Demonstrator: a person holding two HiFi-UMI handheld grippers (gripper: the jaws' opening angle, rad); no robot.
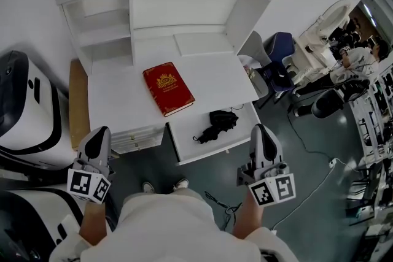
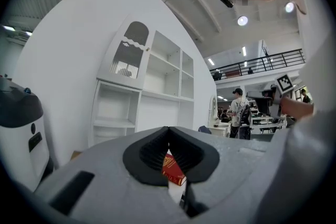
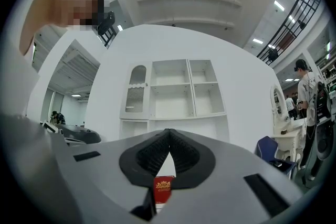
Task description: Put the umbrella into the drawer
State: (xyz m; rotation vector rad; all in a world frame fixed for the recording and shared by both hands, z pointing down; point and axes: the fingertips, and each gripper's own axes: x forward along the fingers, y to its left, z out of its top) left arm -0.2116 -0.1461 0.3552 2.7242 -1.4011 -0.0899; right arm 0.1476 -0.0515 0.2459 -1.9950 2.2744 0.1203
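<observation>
A black folded umbrella (image 1: 216, 125) lies in the pulled-out white drawer (image 1: 184, 145) at the desk's front right. My left gripper (image 1: 101, 131) hangs at the lower left, in front of the desk's left corner, well apart from the umbrella. At the lower right my right gripper (image 1: 259, 128) is held just right of the drawer, near the umbrella but not touching it. Both point level toward the desk. In the left gripper view the left gripper (image 2: 168, 129) has its jaws together on nothing. The right gripper (image 3: 168, 132) shows the same in the right gripper view. Neither gripper view shows the umbrella.
A red book (image 1: 168, 88) (image 2: 172, 169) (image 3: 163, 188) lies on the white desk (image 1: 123, 101) under a white shelf unit (image 1: 178, 3). Small shut drawers (image 1: 138, 138) sit at the front left. A white machine (image 1: 24, 107) stands left, a blue chair (image 1: 279, 49) and floor cables (image 1: 307, 150) right.
</observation>
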